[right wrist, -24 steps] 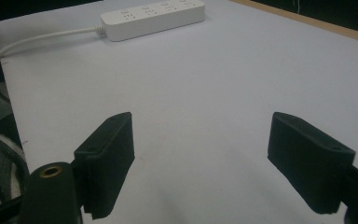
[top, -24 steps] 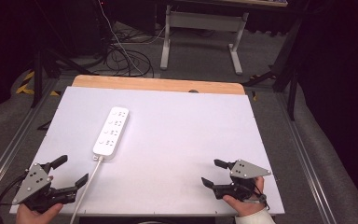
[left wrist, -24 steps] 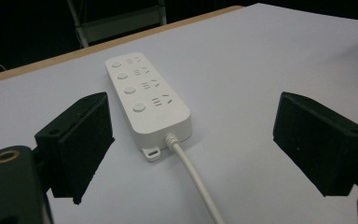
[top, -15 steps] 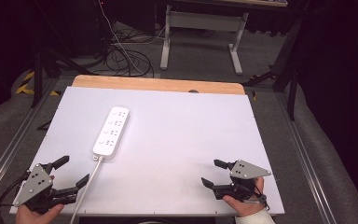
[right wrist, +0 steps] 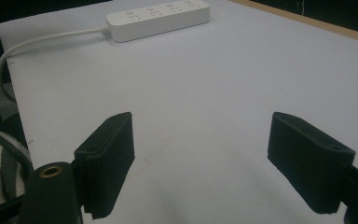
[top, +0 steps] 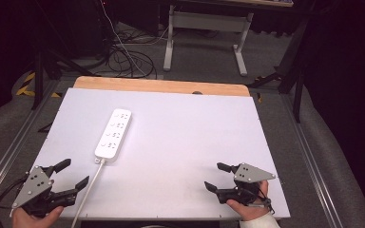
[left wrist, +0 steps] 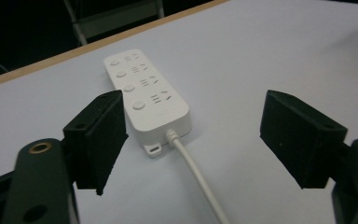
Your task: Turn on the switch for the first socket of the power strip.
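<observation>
At the near left corner of the white counter [top: 180,142], the left gripper [top: 71,175] rests in the person's left hand [top: 33,217] with its fingers [left wrist: 98,140] spread wide apart and nothing between them. Just beyond it lies a white power strip [top: 113,134], flat on the left half of the counter, its sockets facing up; any markings on it are too small to read. Its white cable [top: 86,187] runs back toward the near edge, passing just beside the left gripper. Well apart, at the near right, the right gripper [top: 217,175] sits in the right hand [top: 247,209], fingers [right wrist: 107,163] likewise wide apart and empty over bare counter.
</observation>
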A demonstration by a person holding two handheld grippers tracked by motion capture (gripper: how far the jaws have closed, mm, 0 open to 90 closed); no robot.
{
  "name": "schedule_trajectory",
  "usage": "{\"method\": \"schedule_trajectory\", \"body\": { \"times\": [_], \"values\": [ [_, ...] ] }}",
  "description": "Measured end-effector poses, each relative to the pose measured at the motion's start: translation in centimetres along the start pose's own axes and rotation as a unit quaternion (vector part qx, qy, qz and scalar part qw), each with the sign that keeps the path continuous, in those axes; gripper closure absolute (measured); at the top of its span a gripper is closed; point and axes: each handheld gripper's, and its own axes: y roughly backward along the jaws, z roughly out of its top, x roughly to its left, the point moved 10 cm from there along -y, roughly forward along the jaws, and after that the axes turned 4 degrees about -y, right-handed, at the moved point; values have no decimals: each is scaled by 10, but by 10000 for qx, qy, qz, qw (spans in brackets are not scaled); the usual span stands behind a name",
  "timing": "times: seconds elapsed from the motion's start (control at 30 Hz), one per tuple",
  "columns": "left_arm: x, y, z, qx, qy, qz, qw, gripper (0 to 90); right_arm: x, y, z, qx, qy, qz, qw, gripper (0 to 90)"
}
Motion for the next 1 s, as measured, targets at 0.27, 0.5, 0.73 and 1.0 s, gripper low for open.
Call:
{"method": "schedule_trajectory", "body": {
  "times": [0.27, 0.5, 0.73, 1.0],
  "values": [
    [6, -2, 1, 85, 334, -142, 9993, 252, 1, -1, 0, 7, 24, 39, 10000, 237],
    [16, -1, 11, -12, 244, -135, 9996, 300, 3, -3, -1, 24, 29, 81, 10000, 239],
    [20, -4, 24, -94, 271, -210, 9994, 337, 3, -3, -1, 36, 30, 96, 9999, 239],
    [24, -18, 34, -9, 298, -405, 9987, 348, 4, -4, -3, 61, 13, 136, 9999, 246]
  ]
}}
